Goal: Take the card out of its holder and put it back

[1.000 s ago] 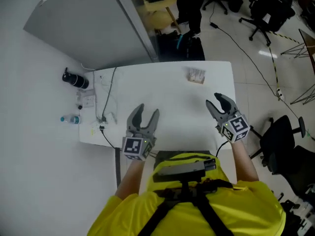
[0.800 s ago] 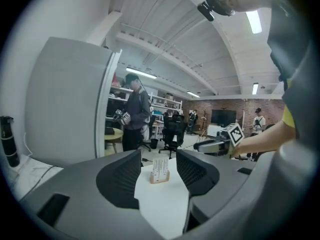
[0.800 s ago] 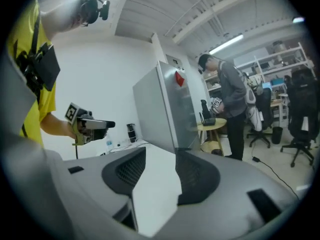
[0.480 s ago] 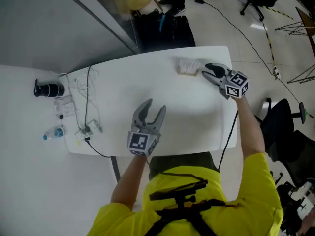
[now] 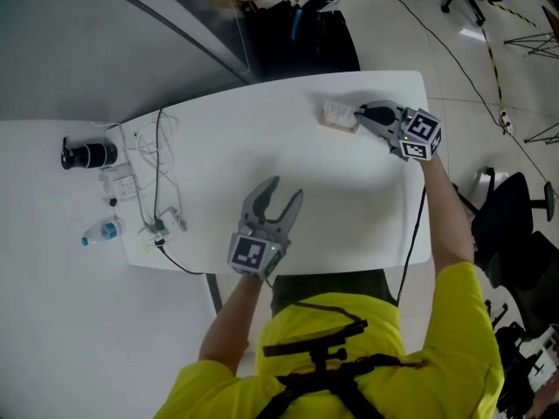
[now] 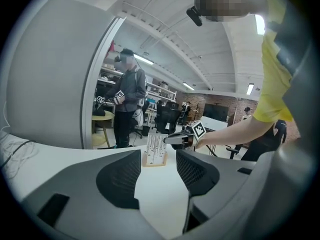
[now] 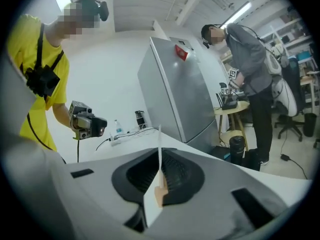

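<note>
- Spanning most of the head view, a white desk [image 5: 349,225], bare across the middle and so leaving free working room between the two grippers.
- Reaching far over to the back right corner, the right gripper [image 5: 360,113], tilted only slightly downward, apparently so as to meet the upright card edge-on. Gripping with jaws just closed, now pinched together on the card's thin edge, plain in the right gripper view.
- Hanging low over the near part of the desk, the left gripper [image 5: 284,190], with jaws wide apart and nothing between them. Aimed toward the holder, probably kept ready to steady the base against being dragged along.
- Lying bunched at the desk's left end, cables [image 5: 157,173], with a black cylinder [image 5: 86,154] and a small water bottle [image 5: 100,232] just beyond the edge. Well apart from the work and seemingly of no part in the task.
- Standing near the far right corner, the holder [image 5: 334,116], on a light wooden base. Not pinned down by anything, so likely to lift or tip under a hard or crooked pull.
- Standing upright in that holder, the card [image 7: 159,149], white and thin, to all appearance still seated and not yet drawn out. Calling next, most likely, for a straight pull upward, without bending the card or carrying the holder along.
</note>
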`<state>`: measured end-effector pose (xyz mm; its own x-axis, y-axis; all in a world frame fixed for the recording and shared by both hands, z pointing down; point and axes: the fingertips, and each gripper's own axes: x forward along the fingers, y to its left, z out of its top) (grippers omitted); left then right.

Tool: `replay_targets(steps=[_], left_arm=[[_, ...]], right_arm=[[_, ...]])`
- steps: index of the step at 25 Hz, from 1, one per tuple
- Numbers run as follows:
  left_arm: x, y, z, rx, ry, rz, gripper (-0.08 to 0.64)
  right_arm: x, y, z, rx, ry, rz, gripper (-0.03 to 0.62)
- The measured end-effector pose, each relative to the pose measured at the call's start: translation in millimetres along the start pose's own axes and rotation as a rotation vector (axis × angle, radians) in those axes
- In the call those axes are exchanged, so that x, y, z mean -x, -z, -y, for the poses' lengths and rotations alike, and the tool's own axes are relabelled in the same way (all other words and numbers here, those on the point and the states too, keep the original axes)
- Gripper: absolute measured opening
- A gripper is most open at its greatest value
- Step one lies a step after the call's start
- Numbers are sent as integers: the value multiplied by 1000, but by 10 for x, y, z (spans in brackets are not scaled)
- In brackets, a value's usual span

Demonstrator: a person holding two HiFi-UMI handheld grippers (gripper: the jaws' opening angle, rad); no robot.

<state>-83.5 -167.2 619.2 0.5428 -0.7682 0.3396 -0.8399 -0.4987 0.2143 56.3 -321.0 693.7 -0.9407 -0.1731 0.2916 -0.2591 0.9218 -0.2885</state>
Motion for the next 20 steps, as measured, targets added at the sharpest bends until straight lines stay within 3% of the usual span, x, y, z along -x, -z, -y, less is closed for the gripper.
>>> replay_targets(steps=[5, 9, 14, 16, 18, 20], left_arm=[[-62, -89, 48, -3, 14, 17, 221], [-32, -260, 91, -7, 24, 43, 221], [147, -552, 163, -28, 16, 93, 210], [169, -618, 224, -39, 29, 106, 142], [223, -625, 288, -50, 12, 98, 135], [298, -652, 373, -65, -13, 94, 84]], right_arm=[[39, -124, -30, 39, -19, 16, 20], [191, -516, -31, 80, -12, 33, 20], [582, -1514, -178, 178, -4, 79, 20], [761, -1980, -240, 238, -3, 98, 20], [921, -2373, -328, 273, 1, 124, 20], [1047, -2639, -447, 303, 3, 137, 20]])
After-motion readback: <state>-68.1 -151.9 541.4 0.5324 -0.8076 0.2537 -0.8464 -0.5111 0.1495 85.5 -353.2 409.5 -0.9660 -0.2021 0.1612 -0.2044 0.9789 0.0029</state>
